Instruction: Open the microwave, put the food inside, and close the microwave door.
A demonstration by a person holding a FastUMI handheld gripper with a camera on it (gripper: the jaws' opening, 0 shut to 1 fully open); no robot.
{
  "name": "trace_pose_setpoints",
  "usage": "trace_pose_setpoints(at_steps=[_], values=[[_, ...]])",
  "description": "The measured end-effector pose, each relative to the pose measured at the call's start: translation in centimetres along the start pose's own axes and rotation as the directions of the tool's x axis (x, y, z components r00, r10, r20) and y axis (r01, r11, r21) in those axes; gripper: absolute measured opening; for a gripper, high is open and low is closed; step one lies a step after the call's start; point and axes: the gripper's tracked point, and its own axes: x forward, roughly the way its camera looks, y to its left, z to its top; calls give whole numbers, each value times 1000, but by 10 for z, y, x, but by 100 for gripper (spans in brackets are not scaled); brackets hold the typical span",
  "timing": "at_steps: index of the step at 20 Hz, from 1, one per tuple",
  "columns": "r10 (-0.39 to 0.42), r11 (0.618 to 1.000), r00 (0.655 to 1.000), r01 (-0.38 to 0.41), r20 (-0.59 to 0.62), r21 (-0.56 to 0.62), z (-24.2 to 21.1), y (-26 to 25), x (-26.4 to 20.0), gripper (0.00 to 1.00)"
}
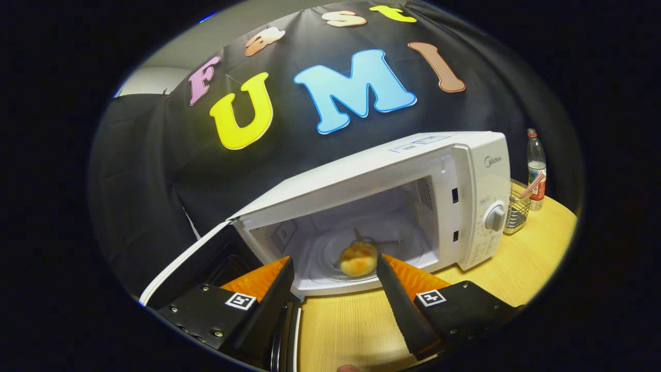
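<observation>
A white microwave (392, 170) stands on the wooden table (537, 253) with its door (196, 258) swung open to the left. Inside, a round browned bun (358, 259) rests on the glass turntable (330, 253). My gripper (334, 264) is open, its fingertips spread wide just in front of the oven's opening. The bun lies a little beyond the fingertips, nearer the right finger (397, 294), and neither finger touches it. The left finger (268, 305) sits close to the open door's inner side.
To the right of the microwave stands a metal wire holder (516, 209), with a plastic bottle (536, 168) behind it. The microwave's control dial (494, 217) faces me. Bare tabletop runs between the fingers and off to the right.
</observation>
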Motion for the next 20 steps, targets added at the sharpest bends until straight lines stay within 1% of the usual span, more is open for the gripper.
trace_pose_setpoints(at_steps=[6,11,16,20], values=[[13,997,1000,-11,16,-81,2,6,-76,97],[18,986,997,-7,68,-169,10,17,-130,97],[53,973,994,-29,100,-231,11,45,-177,97],[110,954,989,-76,102,-289,-2,79,-206,97]])
